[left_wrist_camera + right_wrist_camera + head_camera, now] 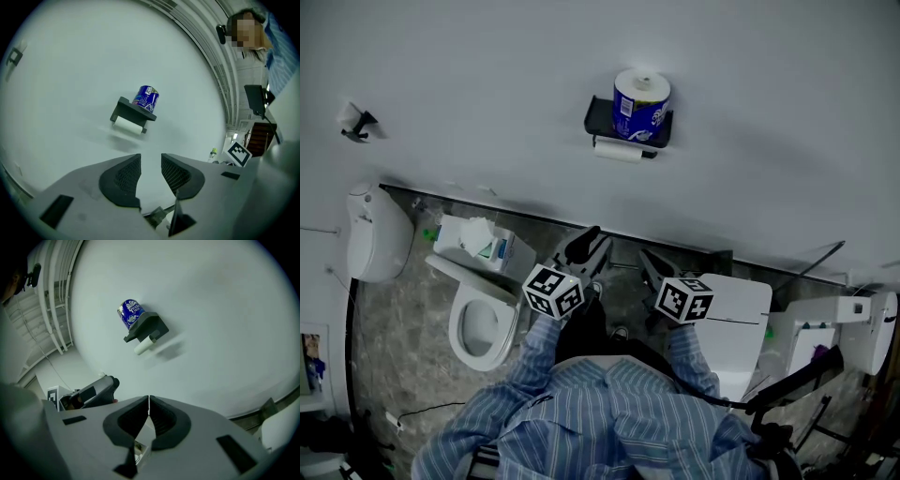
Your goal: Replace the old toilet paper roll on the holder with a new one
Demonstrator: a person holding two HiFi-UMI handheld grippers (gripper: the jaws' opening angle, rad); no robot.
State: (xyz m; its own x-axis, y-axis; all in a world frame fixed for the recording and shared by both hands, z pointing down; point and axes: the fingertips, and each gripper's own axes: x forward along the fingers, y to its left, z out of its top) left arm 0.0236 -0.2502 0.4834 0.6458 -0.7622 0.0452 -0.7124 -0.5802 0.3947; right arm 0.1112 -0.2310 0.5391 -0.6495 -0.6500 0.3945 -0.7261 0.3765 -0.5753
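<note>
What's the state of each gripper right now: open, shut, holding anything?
Left gripper: open, jaws apart, nothing between them.
Right gripper: shut, jaws together, holding nothing.

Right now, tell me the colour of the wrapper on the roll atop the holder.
Blue wrapper with white markings; head view shows it best.

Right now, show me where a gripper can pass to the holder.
Bare wall flanks the holder on both sides and below the old roll. Its top is mostly taken by the new roll. The floor by the toilet is crowded.
</note>
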